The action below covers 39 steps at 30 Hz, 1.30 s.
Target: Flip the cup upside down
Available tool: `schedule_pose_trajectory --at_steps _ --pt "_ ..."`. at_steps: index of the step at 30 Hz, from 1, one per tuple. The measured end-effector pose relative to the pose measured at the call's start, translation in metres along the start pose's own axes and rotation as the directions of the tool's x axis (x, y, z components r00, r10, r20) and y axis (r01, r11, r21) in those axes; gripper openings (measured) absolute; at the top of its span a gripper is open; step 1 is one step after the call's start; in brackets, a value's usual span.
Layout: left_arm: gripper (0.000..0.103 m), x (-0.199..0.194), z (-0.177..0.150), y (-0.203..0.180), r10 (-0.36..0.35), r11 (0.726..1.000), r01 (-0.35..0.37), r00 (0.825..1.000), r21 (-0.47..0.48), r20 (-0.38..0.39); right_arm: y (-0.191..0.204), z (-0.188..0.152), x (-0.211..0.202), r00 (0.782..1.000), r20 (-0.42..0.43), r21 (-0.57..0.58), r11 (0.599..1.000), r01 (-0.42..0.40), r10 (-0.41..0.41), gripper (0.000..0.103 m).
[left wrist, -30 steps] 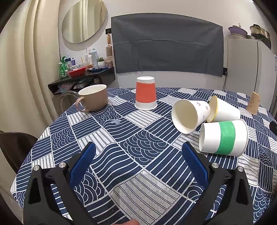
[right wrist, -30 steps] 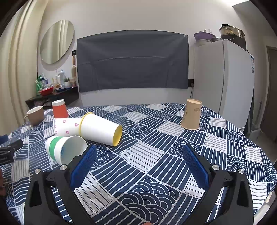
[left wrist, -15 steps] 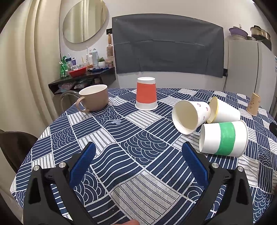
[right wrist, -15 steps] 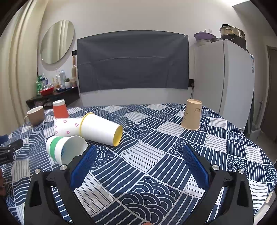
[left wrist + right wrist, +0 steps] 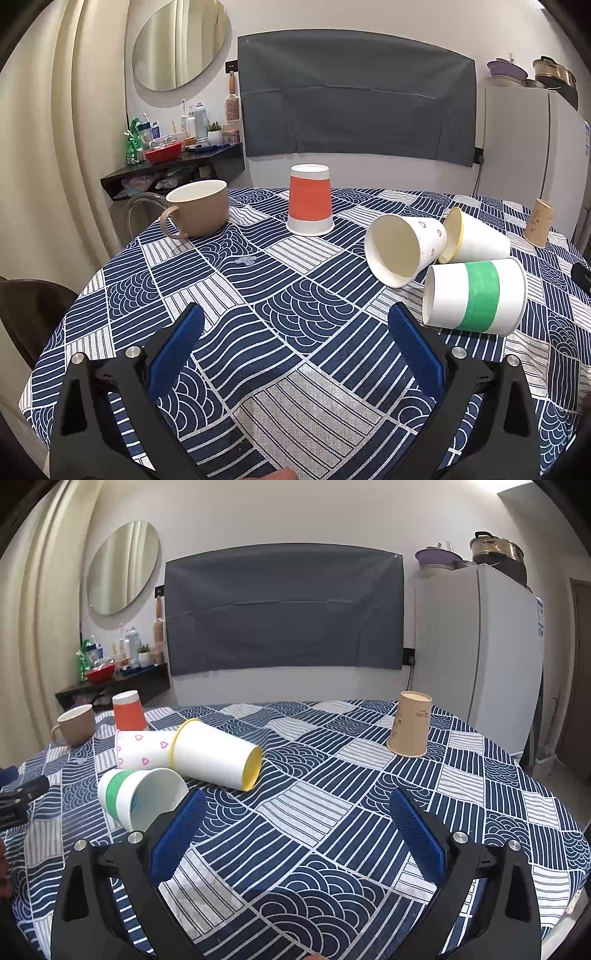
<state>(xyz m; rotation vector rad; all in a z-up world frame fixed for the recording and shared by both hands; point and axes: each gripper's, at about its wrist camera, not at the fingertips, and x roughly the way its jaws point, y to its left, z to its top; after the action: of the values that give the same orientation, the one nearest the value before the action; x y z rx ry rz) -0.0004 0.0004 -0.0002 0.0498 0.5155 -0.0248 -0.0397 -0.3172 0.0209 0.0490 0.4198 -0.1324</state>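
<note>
Round desk [image 5: 258,280] covered by a blue-and-white patterned cloth, seen from both wrist cameras. Left gripper [image 5: 295,325]: fingers [image 5: 177,347] spread wide apart, holding nothing, poised above the near edge of the desk. Right gripper [image 5: 295,805]: fingers [image 5: 417,830] likewise spread wide and empty, above the near edge.

Three paper cups lie on their sides in a cluster near the middle of the desk. The green-banded cup [image 5: 476,295] [image 5: 142,797] lies nearest the grippers, its mouth toward the right gripper, just beside that gripper's left finger in the right view. The heart-printed cup [image 5: 402,247] [image 5: 144,749] lies behind it, mouth toward the left gripper. The yellow-rimmed cup [image 5: 476,240] [image 5: 218,755] touches the heart-printed cup at its base end.

An orange cup [image 5: 309,201] [image 5: 128,712] stands upside down toward the far edge. A brown mug [image 5: 197,208] [image 5: 75,723] stands upright near the left edge. A tan cup [image 5: 410,725] [image 5: 538,223] stands upside down near the far right edge, well apart from the others.
</note>
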Motion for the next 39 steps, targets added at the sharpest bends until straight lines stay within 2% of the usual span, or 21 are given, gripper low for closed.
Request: schedule_pose_trajectory --at_steps 20,26,30,32,34,36,38,39 --pt "0.097 0.001 0.001 0.001 -0.004 1.000 0.004 1.000 -0.001 -0.002 0.001 0.000 0.005 1.000 -0.025 -0.008 1.000 -0.019 0.019 0.095" --pt "0.098 0.002 0.002 0.002 -0.015 1.000 0.015 1.000 -0.005 -0.005 -0.003 0.001 0.010 0.997 -0.050 0.008 0.998 -0.057 0.057 0.095" --pt "0.097 0.003 0.002 0.002 -0.019 1.000 0.019 1.000 -0.007 -0.014 0.006 0.001 0.013 0.992 -0.073 -0.034 0.994 -0.102 0.099 0.095" --pt "0.098 0.003 0.001 0.002 -0.020 1.000 0.019 1.000 -0.006 -0.011 0.011 0.001 0.010 0.992 -0.057 -0.057 0.991 -0.117 0.114 0.095" --pt "0.098 0.002 0.001 0.001 -0.022 1.000 0.022 1.000 -0.003 -0.008 0.014 0.000 0.007 0.987 -0.051 -0.076 0.985 -0.157 0.153 0.095" --pt "0.097 0.002 0.001 0.000 -0.025 1.000 0.025 1.000 0.001 -0.010 0.018 0.000 0.011 0.979 -0.099 -0.088 0.978 -0.188 0.179 0.095" --pt "0.097 0.003 0.001 0.000 -0.029 1.000 0.029 1.000 0.003 -0.012 0.020 0.001 0.016 0.960 -0.142 -0.068 0.965 -0.252 0.241 0.095" --pt "0.098 0.003 0.001 0.000 -0.029 1.000 0.029 0.999 0.003 -0.012 0.021 0.002 0.016 0.942 -0.157 -0.046 0.951 -0.307 0.296 0.095"
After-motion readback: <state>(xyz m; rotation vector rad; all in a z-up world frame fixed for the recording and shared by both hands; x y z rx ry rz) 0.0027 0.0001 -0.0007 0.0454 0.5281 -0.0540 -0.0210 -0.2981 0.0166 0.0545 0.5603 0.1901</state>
